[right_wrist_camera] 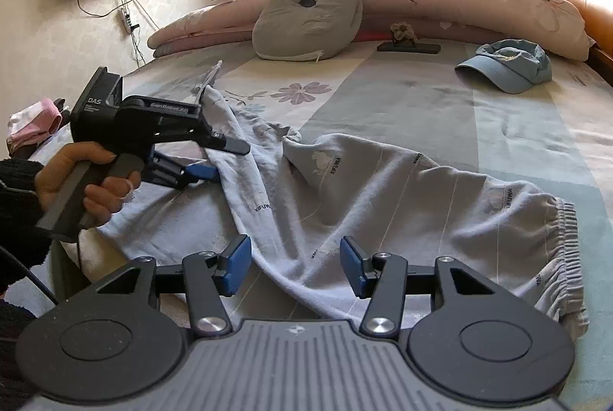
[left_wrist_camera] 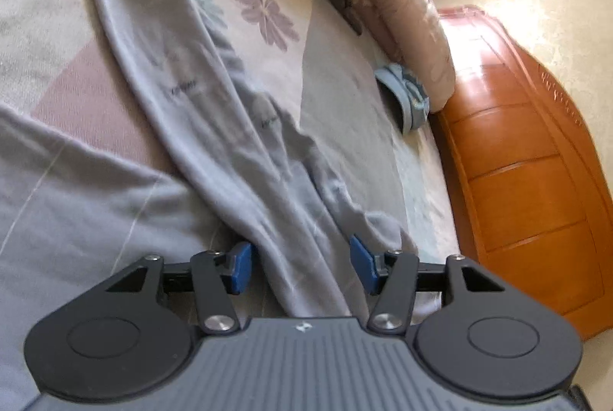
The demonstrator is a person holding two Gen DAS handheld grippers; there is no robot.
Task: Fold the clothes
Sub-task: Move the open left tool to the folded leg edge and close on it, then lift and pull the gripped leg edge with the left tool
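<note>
Light grey sweatpants [right_wrist_camera: 383, 188] with small printed logos lie crumpled on the flowered bed sheet [right_wrist_camera: 402, 96], the elastic waistband [right_wrist_camera: 563, 242] at the right. One long leg [left_wrist_camera: 184, 66] runs away across the bed. My left gripper [left_wrist_camera: 302, 265] is open, its blue pads on either side of that leg's bunched fold without pressing it. In the right wrist view a hand [right_wrist_camera: 76, 173] holds the left gripper [right_wrist_camera: 220, 160] at the left, over the same leg. My right gripper [right_wrist_camera: 295, 265] is open above a ridge of the pants near the bed's front edge.
A blue cap [right_wrist_camera: 509, 66] lies at the back right, a grey cushion [right_wrist_camera: 306, 23] and a long pink bolster [right_wrist_camera: 479, 0] along the back. A dark flat object [right_wrist_camera: 408, 46] lies before the bolster. The wooden headboard [left_wrist_camera: 528, 181] borders the bed. Pink cloth [right_wrist_camera: 34, 123] sits far left.
</note>
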